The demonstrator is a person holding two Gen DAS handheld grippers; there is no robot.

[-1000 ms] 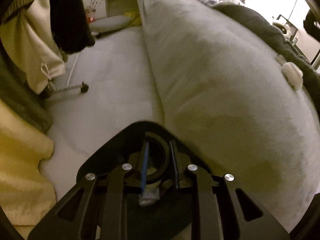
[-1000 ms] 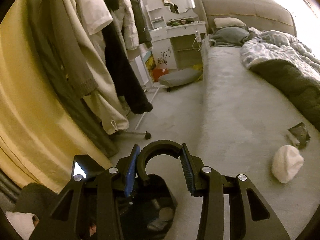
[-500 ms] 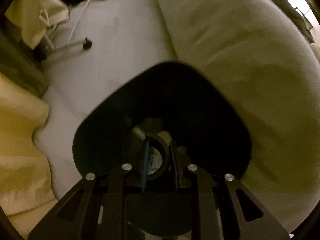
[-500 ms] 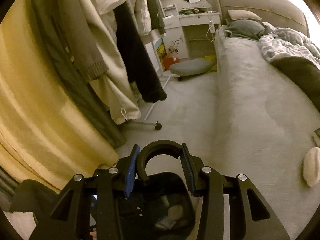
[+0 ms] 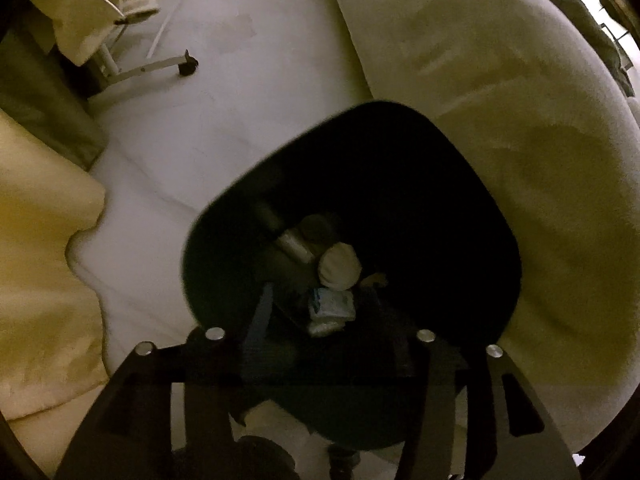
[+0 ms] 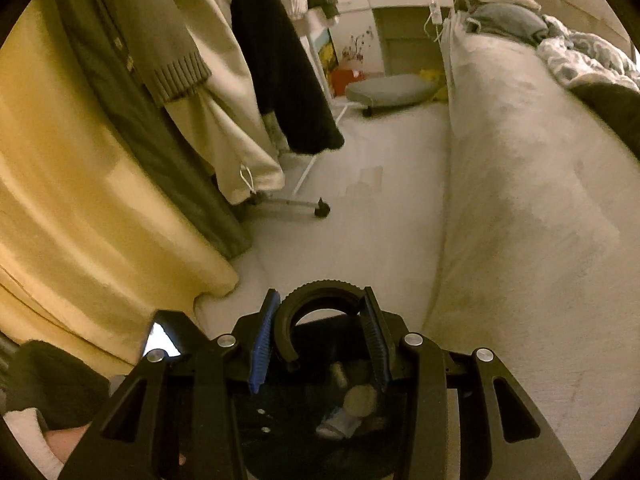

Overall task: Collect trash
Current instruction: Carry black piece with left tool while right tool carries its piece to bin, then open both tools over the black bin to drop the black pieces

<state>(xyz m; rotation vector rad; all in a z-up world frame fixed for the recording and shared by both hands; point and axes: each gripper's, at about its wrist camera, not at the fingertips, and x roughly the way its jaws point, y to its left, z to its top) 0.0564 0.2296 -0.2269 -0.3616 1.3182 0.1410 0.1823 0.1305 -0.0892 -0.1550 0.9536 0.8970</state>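
A black trash bin stands on the pale floor beside the bed, seen from above in the left wrist view. Inside lie a crumpled white wad, a grey tube and a blue-and-white wrapper. My left gripper hangs open and empty over the bin's mouth. My right gripper is shut on a black ring-shaped piece and holds it above the same bin, where the wad shows below.
A bed with a grey cover fills the right. Hanging clothes on a wheeled rack and a yellow curtain stand left. A grey cushion and white dresser are at the back.
My left gripper has opened and let go of the black ring it held. It tilted down over the bin, whose inside now shows. My right gripper swung left; the white wad on the bed left view.
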